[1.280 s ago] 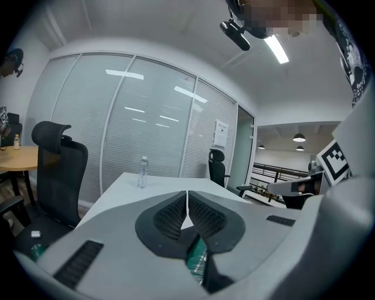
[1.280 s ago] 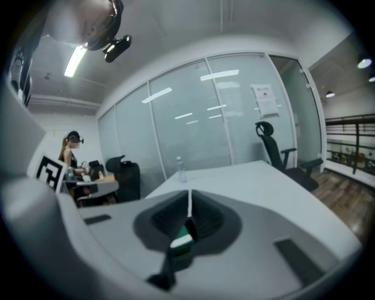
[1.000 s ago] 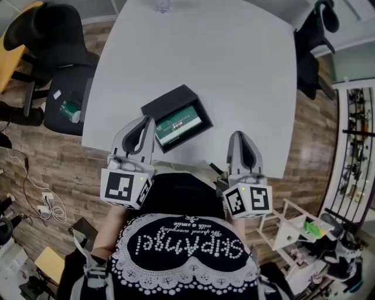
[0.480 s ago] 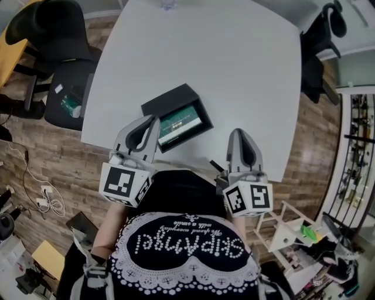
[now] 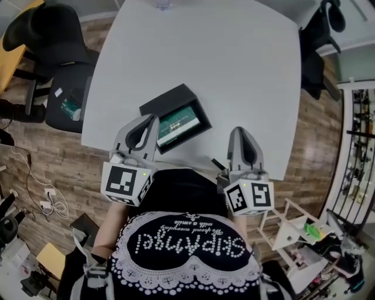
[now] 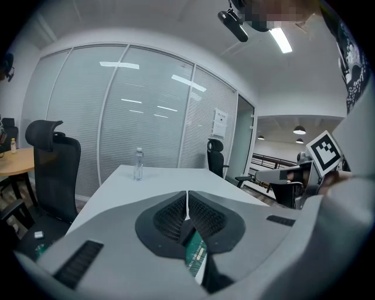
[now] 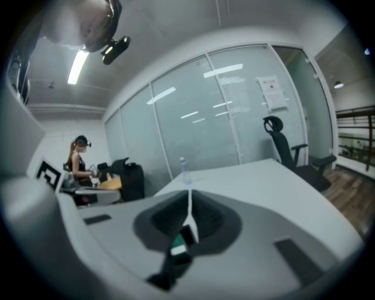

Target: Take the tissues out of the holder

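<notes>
black holder [image 5: 164, 101]: green tissue pack [image 5: 179, 124] inside | left gripper [image 5: 153, 120] fingers together, empty | right gripper [image 5: 237, 131] fingers together, empty

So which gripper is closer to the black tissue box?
The left gripper: its tip is right by the black tissue box, while the right gripper sits farther off to the side.

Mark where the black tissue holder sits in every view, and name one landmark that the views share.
Head view: the tissue holder lies left of centre, near the near edge of the table.
Left gripper view: bottom centre, a dark sliver glimpsed below the jaws.
Right gripper view: bottom, left of centre, below the jaws.
Shared landmark: the water bottle at the table's far edge.
</notes>
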The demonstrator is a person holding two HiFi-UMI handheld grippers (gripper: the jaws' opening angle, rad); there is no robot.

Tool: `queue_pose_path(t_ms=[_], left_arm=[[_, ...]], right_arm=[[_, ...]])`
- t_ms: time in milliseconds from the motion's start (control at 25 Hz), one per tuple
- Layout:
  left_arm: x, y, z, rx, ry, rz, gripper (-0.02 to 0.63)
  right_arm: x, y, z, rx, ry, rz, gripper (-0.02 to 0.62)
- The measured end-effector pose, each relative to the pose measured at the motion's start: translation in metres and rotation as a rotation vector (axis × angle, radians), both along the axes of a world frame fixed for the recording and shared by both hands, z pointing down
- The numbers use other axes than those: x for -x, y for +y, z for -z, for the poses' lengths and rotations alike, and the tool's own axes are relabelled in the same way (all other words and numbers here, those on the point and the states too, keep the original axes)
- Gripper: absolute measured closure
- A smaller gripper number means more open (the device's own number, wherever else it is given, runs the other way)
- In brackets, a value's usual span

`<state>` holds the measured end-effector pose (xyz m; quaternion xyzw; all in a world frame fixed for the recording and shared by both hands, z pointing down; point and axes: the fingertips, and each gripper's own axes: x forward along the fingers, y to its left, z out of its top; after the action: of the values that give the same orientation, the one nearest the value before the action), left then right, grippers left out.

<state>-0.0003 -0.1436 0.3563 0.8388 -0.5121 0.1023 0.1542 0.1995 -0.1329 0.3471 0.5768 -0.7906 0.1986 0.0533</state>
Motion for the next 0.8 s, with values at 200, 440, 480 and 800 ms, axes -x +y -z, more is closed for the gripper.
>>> queue_pose_path(t_ms=[200,440,480,800], left_arm=[[-0.009,-0.001,-0.006,0.012,-0.057,-0.054,0.571],[-0.034,0.000,-0.026,0.058,-0.109,-0.188,0.465],[-0.037,0.000,-0.029,0.067,-0.116,-0.205,0.451],[-0.057,0.007,-0.064,0.180,-0.186,-0.320,0.354]], right_arm=[[-0.004,0.001,-0.001,0.003,-0.003,-0.004,0.558],[-0.009,0.003,-0.006,0.014,-0.011,-0.007,0.558],[-0.010,0.003,-0.008,0.017,-0.012,-0.007,0.558],[-0.020,0.005,-0.016,0.034,-0.025,-0.023,0.558]])
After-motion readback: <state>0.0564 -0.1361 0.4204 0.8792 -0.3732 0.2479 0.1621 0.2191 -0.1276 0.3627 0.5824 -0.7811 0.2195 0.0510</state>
